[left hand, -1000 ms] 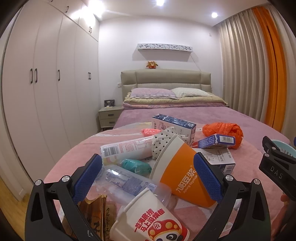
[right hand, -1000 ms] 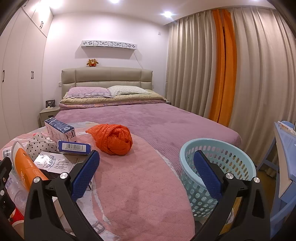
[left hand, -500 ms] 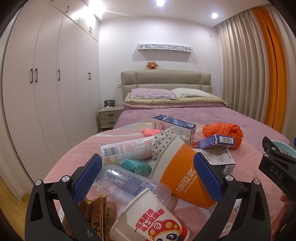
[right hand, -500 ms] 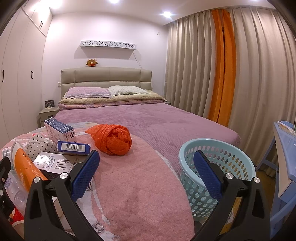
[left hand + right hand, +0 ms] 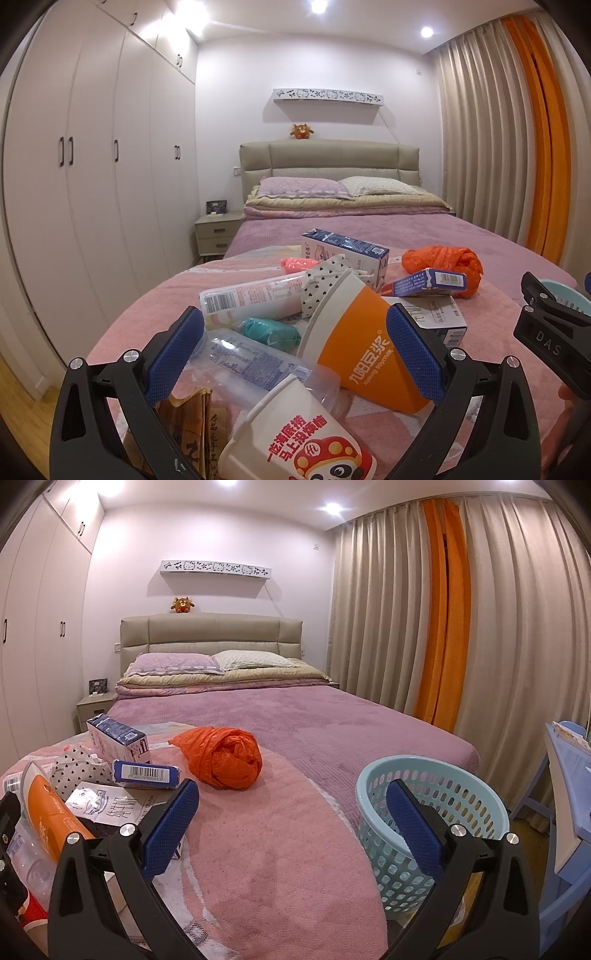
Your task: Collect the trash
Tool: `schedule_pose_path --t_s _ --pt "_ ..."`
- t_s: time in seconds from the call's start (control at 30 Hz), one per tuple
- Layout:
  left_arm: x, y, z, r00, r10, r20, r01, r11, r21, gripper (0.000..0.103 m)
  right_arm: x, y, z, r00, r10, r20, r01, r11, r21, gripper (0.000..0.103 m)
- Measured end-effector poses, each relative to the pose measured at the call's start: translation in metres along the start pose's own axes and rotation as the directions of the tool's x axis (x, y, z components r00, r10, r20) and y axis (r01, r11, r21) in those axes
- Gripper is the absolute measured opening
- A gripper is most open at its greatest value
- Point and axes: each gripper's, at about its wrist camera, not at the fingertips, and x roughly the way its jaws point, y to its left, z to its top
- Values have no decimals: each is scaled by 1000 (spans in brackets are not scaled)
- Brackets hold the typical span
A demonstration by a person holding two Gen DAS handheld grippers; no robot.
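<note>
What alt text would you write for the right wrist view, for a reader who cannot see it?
The open right gripper hovers above a pink blanket on a bed, holding nothing. A light blue basket stands at the bed's right edge; a crumpled orange bag and cartons lie at left.

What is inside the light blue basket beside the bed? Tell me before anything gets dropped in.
Through the light blue basket rim only its perforated inner wall shows, no trash. The right claw finger covers part of the opening, and the bottom is out of sight.
</note>
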Motion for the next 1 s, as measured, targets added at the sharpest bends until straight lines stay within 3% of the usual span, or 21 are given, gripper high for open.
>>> schedule_pose_path --t_s 0.57,0.73,1.0 --pt "-2 2 0 1000 -14 7 14 1000 -10 96 -1 0 0 1000 -10 4 10 1000 -2 97" --pt "-7 5 0 999 -13 32 13 1000 -18 96 -23 -7 -3 994 -34 105 30 999 38 97" --pt "-44 40 11 997 -7 76 11 998 -62 95 -18 -1 1 997 -7 75 7 1000 -5 97"
